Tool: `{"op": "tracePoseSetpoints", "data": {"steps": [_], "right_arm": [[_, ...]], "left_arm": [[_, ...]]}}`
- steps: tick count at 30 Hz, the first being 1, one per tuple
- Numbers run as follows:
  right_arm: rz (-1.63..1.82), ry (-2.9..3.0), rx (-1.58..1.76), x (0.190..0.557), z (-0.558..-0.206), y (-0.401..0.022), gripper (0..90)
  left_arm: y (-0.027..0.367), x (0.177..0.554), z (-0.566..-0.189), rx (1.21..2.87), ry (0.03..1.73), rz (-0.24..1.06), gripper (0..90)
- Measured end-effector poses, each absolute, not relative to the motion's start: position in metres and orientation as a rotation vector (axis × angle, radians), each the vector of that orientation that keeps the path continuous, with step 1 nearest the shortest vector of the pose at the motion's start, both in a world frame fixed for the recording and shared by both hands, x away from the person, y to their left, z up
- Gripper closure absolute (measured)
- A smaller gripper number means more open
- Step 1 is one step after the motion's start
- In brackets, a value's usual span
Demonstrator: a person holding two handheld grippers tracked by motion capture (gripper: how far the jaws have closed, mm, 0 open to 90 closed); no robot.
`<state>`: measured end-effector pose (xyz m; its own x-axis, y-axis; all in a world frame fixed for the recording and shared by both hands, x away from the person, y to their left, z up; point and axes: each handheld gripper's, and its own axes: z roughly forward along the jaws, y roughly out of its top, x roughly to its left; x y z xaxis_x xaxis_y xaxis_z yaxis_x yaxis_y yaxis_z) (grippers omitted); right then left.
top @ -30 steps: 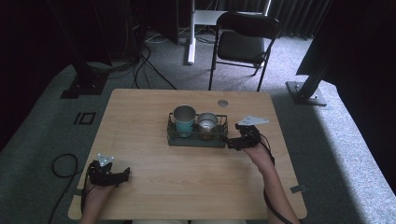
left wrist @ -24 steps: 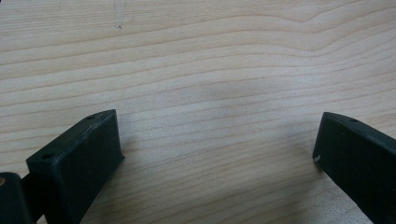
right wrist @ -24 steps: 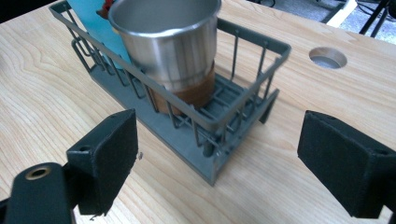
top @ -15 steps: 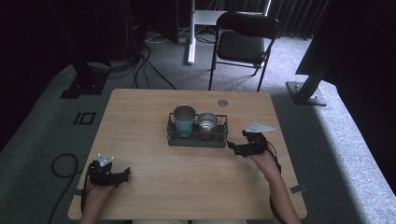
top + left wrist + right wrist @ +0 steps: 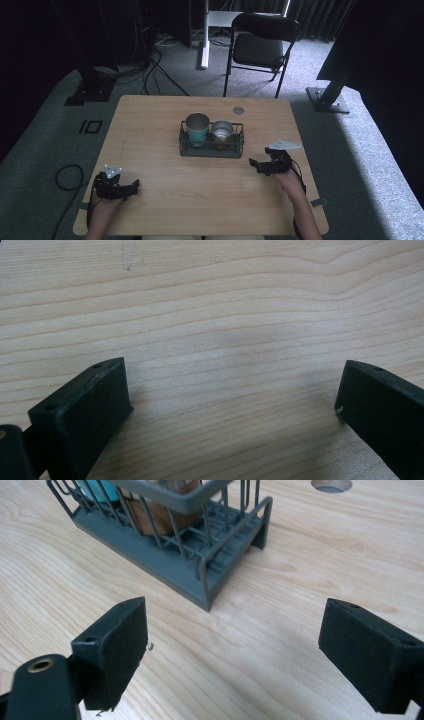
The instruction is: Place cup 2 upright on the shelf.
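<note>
A dark grey wire rack (image 5: pixel 212 148) stands mid-table, holding a teal cup (image 5: pixel 197 127) on its left and a steel cup (image 5: pixel 222 132) on its right. In the right gripper view the rack (image 5: pixel 200 560) lies just ahead of the jaws, its near corner facing them. My right gripper (image 5: pixel 256 164) is open and empty, to the right of the rack and slightly nearer the front edge; its jaws (image 5: pixel 232 650) stand wide apart over bare wood. My left gripper (image 5: pixel 134 187) rests open near the front left corner, with only wood grain between its jaws (image 5: pixel 230 405).
A round cable hole (image 5: pixel 238 110) sits in the table's far side, seen also as the hole (image 5: pixel 331 485) beyond the rack. A black folding chair (image 5: pixel 260 47) stands behind the table (image 5: pixel 150 125). Cables lie on the floor at left.
My right gripper has drawn back from the rack's right end toward the front right of the table. The left gripper has stayed still.
</note>
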<state>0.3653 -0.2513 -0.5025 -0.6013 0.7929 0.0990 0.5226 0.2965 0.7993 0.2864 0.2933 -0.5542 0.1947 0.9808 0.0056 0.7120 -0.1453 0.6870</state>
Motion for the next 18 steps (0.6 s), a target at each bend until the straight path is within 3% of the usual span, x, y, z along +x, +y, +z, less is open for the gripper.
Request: {"op": "tracePoseSetpoints", "data": {"steps": [18], "right_arm": [[1.139, 2.239, 1.251, 0.345, -0.524, -0.272, 12.1]], "left_arm": [[0.293, 0.286, -0.554, 1.924, 1.576, 0.633, 1.6]]}}
